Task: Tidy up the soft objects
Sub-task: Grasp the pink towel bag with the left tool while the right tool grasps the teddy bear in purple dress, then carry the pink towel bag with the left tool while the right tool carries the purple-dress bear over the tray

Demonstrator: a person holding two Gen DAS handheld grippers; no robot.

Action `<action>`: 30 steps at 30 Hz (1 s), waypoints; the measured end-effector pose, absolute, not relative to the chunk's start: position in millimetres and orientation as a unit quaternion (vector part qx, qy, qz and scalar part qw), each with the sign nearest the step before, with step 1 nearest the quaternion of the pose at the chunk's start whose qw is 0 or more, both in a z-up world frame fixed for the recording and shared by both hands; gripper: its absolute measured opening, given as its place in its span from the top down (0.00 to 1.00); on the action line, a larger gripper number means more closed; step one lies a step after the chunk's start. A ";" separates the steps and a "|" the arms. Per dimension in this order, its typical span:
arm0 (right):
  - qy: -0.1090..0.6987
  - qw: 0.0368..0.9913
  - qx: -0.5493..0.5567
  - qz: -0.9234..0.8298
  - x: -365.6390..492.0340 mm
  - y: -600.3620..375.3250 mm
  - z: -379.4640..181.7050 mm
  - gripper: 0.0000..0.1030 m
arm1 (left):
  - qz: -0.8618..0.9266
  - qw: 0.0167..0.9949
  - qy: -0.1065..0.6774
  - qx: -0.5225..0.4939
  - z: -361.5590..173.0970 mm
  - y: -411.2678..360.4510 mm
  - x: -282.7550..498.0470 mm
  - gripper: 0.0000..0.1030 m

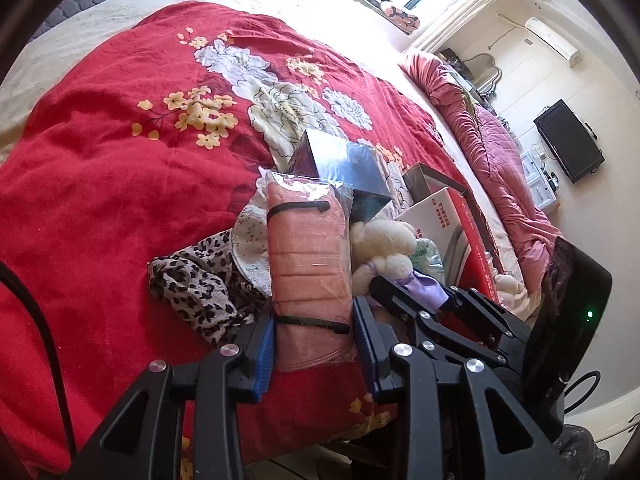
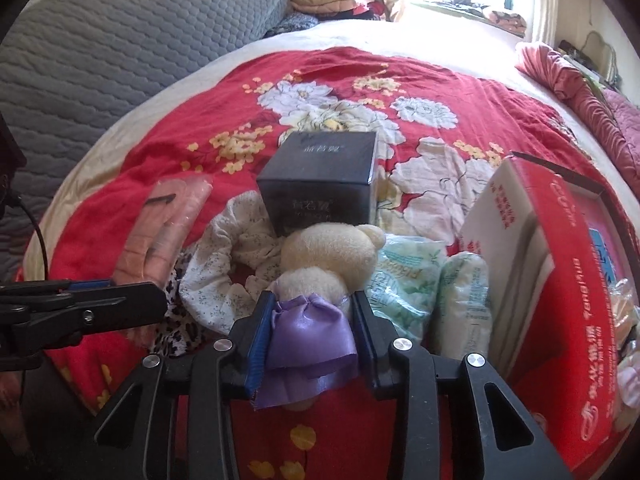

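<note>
Now you have both grippers loaded: the left gripper has its jaws closed on the pink wrapped pack, held above the red floral bedspread, and the right gripper has its jaws clamped on the plush bear at its purple satin dress, low on the bed in front of the dark box. This looks like the pick-up step. Next, you probably carry each soft item to the open red carton at the right, lifting clear of the floral scrunchie and tissue packets beside the bear.
</note>
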State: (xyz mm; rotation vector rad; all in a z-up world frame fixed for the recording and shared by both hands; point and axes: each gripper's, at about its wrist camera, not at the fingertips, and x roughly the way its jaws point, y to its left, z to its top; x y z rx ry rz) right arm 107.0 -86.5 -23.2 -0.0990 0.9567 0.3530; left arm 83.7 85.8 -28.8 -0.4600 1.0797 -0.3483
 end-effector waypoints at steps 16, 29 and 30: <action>0.373 0.915 0.002 0.152 71.4 -152.0 51.2 0.62 | -0.179 0.838 0.488 -0.166 24.1 23.7 76.5 0.65; 0.325 0.938 0.057 0.105 55.3 -227.5 85.5 0.62 | -0.222 0.847 0.473 -0.103 67.9 -60.9 83.7 0.65; 0.321 0.940 0.058 0.099 55.6 -232.3 86.9 0.62 | -0.225 0.847 0.471 -0.099 70.7 -67.1 84.0 0.65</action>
